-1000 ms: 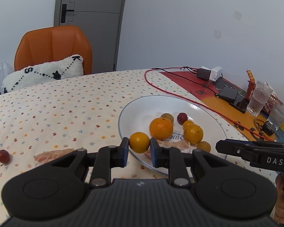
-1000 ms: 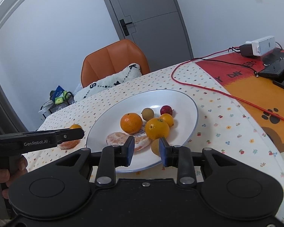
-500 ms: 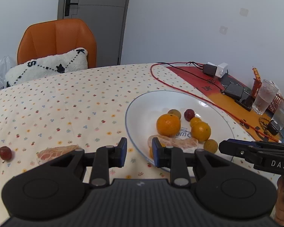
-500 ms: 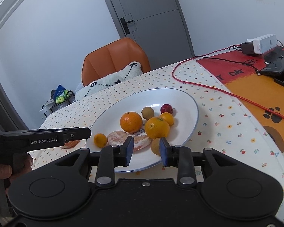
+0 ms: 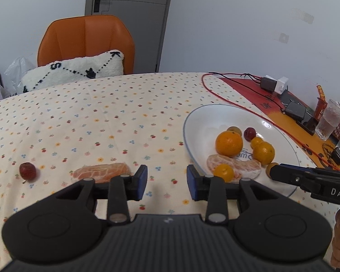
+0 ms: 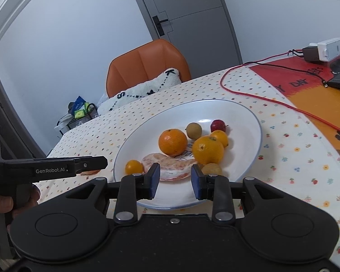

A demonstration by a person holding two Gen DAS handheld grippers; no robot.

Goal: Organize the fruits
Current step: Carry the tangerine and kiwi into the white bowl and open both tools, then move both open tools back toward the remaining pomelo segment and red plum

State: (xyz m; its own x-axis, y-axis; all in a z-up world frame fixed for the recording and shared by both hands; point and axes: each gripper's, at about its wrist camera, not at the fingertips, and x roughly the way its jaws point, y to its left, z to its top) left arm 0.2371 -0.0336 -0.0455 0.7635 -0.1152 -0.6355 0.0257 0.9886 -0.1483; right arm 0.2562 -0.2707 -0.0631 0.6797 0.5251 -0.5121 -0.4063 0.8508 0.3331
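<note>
**Most of the fruit is on the plate, two bits out on the cloth**

Going left to right in the left wrist view: a small red fruit (image 5: 27,170) sits alone on the dotted tablecloth (image 5: 102,117) at the far left. Next to it, lower middle, there's a peeled citrus piece (image 5: 100,172) lying on the cloth, just beyond the left finger of the left gripper (image 5: 167,182). That gripper's jaws have just been opening and nothing's between them, only bare cloth.

Further right is the white plate (image 5: 192,122), holding a big orange (image 5: 229,143), a peeled segment (image 5: 235,166) with a small orange (image 5: 223,172) touching its front, another orange (image 5: 263,153), plus a few small brownish and red ones behind.

At the right edge the right gripper (image 6: 175,179) pokes in over the plate's near rim. In its own view the jaws stand a little apart with nothing pinched, and the peeled segment shows through the gap, beyond the tips.
</note>
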